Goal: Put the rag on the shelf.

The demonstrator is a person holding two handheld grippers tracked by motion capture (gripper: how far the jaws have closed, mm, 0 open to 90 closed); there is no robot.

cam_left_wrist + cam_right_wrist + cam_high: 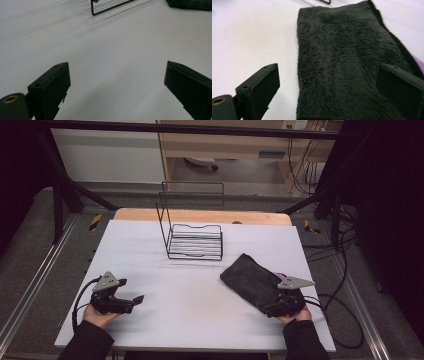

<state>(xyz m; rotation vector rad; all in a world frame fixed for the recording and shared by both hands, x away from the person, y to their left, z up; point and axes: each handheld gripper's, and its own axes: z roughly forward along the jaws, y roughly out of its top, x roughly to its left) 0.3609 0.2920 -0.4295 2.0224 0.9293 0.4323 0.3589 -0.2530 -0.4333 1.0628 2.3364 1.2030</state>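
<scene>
A dark fleecy cloth (250,279) lies folded on the white table (190,285) at the right, with a bit of purple (280,275) showing at its far side. My right gripper (275,309) hovers open at the cloth's near end; the right gripper view has the cloth (347,62) lying between and beyond the two jaws, which stand wide apart. My left gripper (131,301) rests open at the table's left front, over bare table (112,62), holding nothing. A black wire rack (195,237) stands at the back middle.
The wire rack's corner (100,10) shows at the top of the left gripper view, with the cloth's edge (192,4) at top right. Cables (340,305) trail off the table's right side. Metal frame rails (30,285) run along both sides.
</scene>
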